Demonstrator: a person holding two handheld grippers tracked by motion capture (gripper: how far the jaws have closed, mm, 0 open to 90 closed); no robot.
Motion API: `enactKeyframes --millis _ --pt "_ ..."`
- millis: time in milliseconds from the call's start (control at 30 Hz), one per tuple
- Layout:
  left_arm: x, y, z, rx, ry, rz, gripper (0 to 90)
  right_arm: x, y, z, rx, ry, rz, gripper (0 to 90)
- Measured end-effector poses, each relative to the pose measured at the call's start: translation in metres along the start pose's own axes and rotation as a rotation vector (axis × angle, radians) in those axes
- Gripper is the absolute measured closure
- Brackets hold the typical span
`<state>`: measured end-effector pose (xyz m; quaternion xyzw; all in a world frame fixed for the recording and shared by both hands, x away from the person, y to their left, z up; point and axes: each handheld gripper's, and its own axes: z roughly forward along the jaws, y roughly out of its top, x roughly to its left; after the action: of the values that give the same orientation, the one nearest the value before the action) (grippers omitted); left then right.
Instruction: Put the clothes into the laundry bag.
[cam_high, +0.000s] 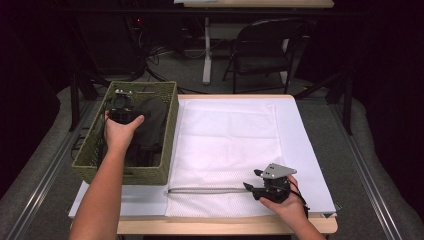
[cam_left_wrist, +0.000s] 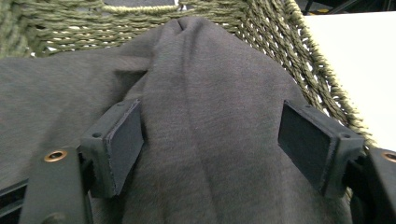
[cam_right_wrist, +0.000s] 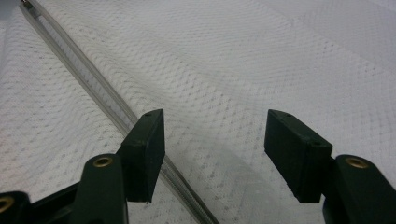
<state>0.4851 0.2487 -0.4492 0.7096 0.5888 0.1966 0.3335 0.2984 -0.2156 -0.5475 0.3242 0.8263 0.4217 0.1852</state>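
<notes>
The left gripper (cam_left_wrist: 210, 144) stands spread inside the basket (cam_left_wrist: 299, 60), a ridge of dark cloth (cam_left_wrist: 210, 121) rising between its jaws. The right gripper (cam_right_wrist: 215, 149) is spread too, over the mesh bag (cam_right_wrist: 261, 56), whose zipper (cam_right_wrist: 88, 79) passes under its left jaw.

Dark garment (cam_left_wrist: 205, 121) runs off the left gripper view's bottom and left edges | woven basket (cam_high: 165, 125) hides the garment's lower part in the high view | zipper (cam_right_wrist: 84, 79) of the white mesh bag (cam_right_wrist: 261, 60) cut off at the right gripper view's bottom edge
</notes>
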Motion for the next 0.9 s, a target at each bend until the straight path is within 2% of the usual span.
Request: enactKeyframes --millis 167,233,300,500,667,733,900 --pt "-0.004 -0.002 0.017 0.053 0.011 0.01 21.0 0.001 -0.001 -0.002 0.002 -0.006 0.003 37.6" --pt "-0.003 -0.004 0.023 0.076 0.005 0.002 19.4 0.0 -0.001 -0.002 0.001 -0.009 0.002 37.4" --pt "-0.001 -0.006 0.028 0.091 0.016 0.006 16.7 0.0 -0.002 -0.003 0.0 -0.013 0.007 36.8" --pt "0.0 -0.006 0.033 0.104 0.034 0.017 14.3 0.0 -0.003 -0.003 -0.002 -0.017 0.011 36.0" --pt "0.003 -0.007 0.035 0.123 0.11 0.021 2.2 0.0 -0.003 -0.003 0.001 -0.017 0.006 35.5" --pt "0.005 -0.007 0.035 0.126 0.13 0.018 0.1 0.0 -0.003 -0.003 0.0 -0.019 0.012 35.4" --pt "0.011 -0.007 0.034 0.14 0.129 0.007 0.1 0.0 -0.004 -0.004 0.002 -0.02 0.017 35.1"
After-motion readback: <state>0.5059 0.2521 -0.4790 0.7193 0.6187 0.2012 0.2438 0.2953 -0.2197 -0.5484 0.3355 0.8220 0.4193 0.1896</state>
